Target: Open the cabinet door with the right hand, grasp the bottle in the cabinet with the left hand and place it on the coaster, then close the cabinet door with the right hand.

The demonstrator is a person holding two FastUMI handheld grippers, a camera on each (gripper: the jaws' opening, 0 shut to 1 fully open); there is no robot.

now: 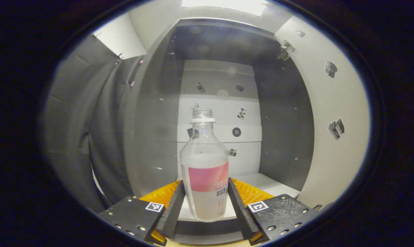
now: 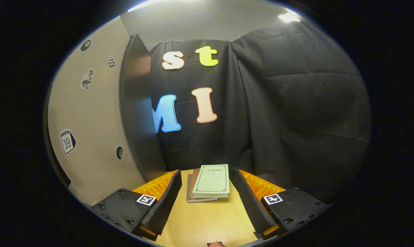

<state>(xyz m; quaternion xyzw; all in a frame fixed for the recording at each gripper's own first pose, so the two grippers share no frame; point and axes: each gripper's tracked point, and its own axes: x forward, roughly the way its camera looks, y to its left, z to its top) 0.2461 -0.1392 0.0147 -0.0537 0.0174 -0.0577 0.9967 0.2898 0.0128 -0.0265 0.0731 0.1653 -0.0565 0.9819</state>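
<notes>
The capless bottle (image 1: 207,171), partly filled with cloudy liquid, stands upright in the open cabinet (image 1: 282,113), between the left gripper (image 1: 205,202)'s fingers, apparently touching them. The right gripper (image 2: 204,202) gapes empty over stacked books (image 2: 209,183) beside the door (image 2: 94,123).

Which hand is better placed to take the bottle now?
Left. Its tongs straddle the bottle inside the open cabinet, fingers close beside the label. The right tongs face books on the table, open and holding nothing.

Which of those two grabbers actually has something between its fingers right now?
The left gripper: the uncapped bottle with the pink label stands between its fingers inside the open cabinet. The right gripper is open over the table, short of the stacked books.
</notes>
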